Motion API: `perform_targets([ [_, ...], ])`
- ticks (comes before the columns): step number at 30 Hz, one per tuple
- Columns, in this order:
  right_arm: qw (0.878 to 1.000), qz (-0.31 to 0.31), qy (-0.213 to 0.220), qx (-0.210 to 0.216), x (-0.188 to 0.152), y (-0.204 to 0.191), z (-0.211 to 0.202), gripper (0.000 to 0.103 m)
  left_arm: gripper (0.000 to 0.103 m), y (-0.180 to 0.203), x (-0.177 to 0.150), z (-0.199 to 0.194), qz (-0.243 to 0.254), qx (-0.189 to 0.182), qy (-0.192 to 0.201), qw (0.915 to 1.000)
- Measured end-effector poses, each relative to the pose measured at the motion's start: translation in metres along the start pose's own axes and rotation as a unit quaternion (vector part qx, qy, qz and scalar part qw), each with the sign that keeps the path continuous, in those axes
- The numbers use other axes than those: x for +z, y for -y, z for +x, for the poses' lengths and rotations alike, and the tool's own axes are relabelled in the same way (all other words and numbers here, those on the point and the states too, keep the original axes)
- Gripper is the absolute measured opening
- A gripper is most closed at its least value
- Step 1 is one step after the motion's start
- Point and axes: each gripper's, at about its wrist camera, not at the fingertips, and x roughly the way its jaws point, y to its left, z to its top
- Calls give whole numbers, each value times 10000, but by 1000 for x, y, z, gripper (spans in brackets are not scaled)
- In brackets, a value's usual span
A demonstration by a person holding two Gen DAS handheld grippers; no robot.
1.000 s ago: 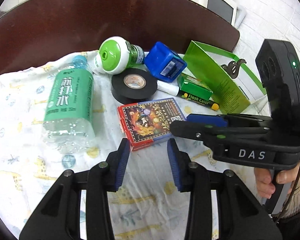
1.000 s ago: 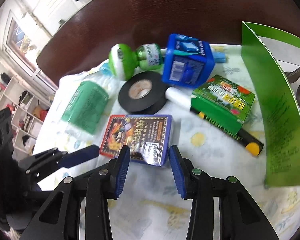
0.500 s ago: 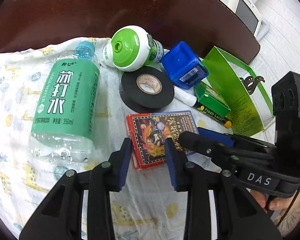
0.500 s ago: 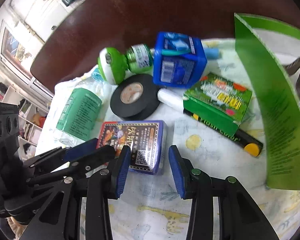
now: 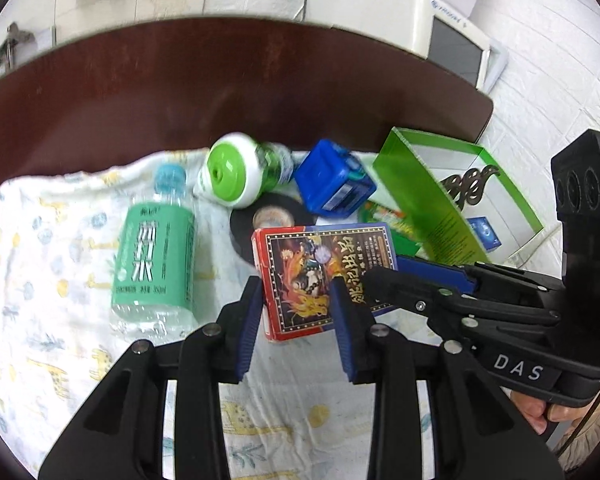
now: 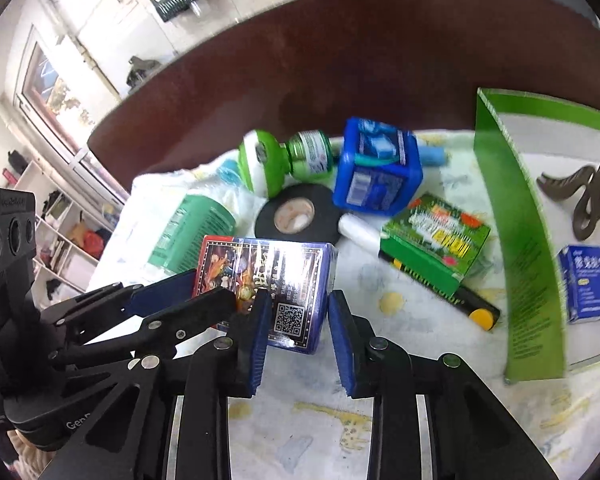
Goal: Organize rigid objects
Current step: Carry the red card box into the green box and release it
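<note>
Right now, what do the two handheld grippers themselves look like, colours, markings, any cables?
Both are black plastic clamps with silver rivets and blue ribbed pads. The left gripper looks the same as the right gripper. Seen from the left wrist, the right one has white "DAS" lettering, a boxy black head with three round lenses and a thin dark cable by the handle.

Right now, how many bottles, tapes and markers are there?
Bottles: 2, the water bottle and the green-capped bottle
Tape: 1
Marker: 1
Total: 4
</note>
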Motion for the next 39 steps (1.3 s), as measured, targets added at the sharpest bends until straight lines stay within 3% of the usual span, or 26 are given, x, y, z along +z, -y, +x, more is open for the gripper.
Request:
perform_targets([
  [8,9982,-20,591,51,6,2,-45,32,32,35,20,-23,450,-30,406,9982],
  [16,9921,256,1218,-128,3,36,-98,32,32,97,44,-20,1122,-223,577,9918],
  [27,9777,1082,1742,-464,-10,117,-144,32,32,185,70,23,1801,-681,339,9807],
  [39,9658,1698,1854,-636,-23,179,-150,32,32,228,80,70,2084,-930,-45,9736],
])
